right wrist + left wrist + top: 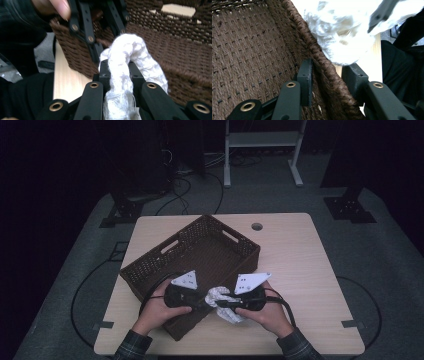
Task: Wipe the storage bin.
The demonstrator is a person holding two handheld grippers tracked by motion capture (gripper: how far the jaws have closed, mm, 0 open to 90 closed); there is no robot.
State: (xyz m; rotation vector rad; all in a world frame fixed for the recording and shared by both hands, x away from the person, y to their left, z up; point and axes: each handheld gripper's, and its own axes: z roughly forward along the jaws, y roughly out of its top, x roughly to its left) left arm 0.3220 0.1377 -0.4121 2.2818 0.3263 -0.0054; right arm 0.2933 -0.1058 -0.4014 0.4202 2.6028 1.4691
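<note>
Cloth [120,75] pinched in right gripper [119,77], clearest there.

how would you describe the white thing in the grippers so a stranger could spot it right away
On the pale wooden table lies a brown woven basket. Just outside its near right wall, the right gripper pinches a crumpled white cloth. It is the one soft white thing beside dark wicker and black jaws.

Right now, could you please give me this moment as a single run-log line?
left claw: shut on basket wall | right claw: shut on white cloth | cloth: outside basket, beside wall
</note>
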